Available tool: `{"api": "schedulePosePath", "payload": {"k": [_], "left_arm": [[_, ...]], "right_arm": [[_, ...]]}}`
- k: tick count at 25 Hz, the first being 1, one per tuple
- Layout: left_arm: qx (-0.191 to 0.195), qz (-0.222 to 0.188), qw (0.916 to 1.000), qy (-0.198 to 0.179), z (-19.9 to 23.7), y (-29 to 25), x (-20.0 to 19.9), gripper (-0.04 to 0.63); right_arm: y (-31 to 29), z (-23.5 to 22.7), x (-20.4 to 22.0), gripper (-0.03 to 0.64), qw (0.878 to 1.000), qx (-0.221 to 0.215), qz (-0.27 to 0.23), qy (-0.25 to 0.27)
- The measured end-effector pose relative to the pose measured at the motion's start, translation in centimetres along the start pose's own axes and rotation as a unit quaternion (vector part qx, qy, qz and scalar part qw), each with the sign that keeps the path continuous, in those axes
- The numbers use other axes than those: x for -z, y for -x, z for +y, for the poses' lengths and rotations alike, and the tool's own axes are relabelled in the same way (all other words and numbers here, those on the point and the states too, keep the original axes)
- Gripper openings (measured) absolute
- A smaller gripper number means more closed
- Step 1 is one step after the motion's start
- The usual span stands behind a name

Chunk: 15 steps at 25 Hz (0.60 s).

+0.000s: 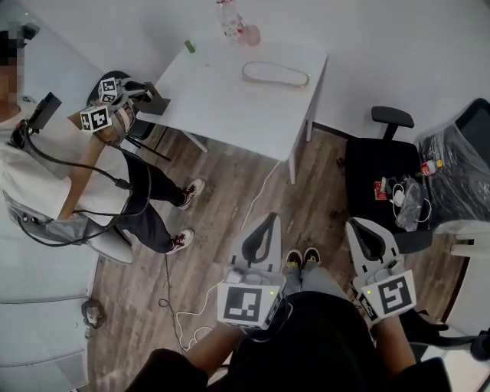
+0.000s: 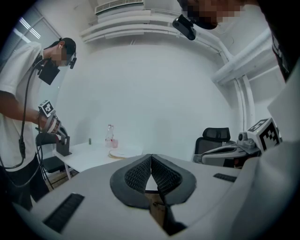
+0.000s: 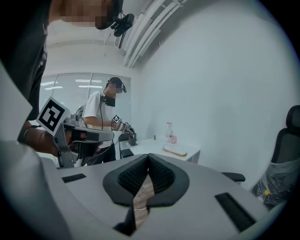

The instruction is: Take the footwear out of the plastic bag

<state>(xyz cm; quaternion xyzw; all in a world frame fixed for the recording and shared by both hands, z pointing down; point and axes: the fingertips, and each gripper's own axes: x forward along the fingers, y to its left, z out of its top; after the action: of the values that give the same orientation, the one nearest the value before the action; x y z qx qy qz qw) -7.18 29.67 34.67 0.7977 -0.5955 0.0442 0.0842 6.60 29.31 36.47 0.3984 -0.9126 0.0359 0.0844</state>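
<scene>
White and mostly bare, the bench (image 1: 230, 99) is standing at twelve o'clock from the person wearing the head camera, well apart from both grippers. A pale, flat oval is lying on it towards the one o'clock side, and I am taking that to be the footwear (image 1: 276, 74) inside its plastic bag; from here it is too small to make out the film or where the bag opens. A clear bottle (image 1: 230, 21) is standing near the far edge, behind it.

The left gripper (image 1: 266, 223) and the right gripper (image 1: 356, 227) are hanging side by side over the wooden floor (image 1: 230, 207), both pointing towards the bench. Each pair of jaws is pressing together at the tips with nothing between them. So the task is not yet under way.

A second person (image 1: 84, 176) is sitting at ten o'clock with a gripper set of their own, and a black office chair (image 1: 383, 172) is waiting at two o'clock.

Judging by its shape, the footwear is going to be light, flat and fairly bendy, while the bag is likely to be thin, slippery and prone to crumpling. One pair of jaws would do well pinching loose film near the closed end, with the other taking the sole by its edge at the heel or toe, where it is stiffest.
</scene>
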Motion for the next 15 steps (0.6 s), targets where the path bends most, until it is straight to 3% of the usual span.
{"api": "schedulePosePath", "payload": {"k": [4, 15], "left_arm": [[-0.015, 0.006, 0.9999, -0.003, 0.5, -0.7, -0.3, 0.023], [-0.017, 0.047, 0.9984, -0.028, -1.8, -4.8, 0.3, 0.023]], "right_arm": [[-0.3, -1.0, -0.2, 0.015, 1.0, -0.006, 0.0, 0.005], [-0.4, -7.0, 2.4, 0.014, 0.999, 0.001, 0.002, -0.046]]}}
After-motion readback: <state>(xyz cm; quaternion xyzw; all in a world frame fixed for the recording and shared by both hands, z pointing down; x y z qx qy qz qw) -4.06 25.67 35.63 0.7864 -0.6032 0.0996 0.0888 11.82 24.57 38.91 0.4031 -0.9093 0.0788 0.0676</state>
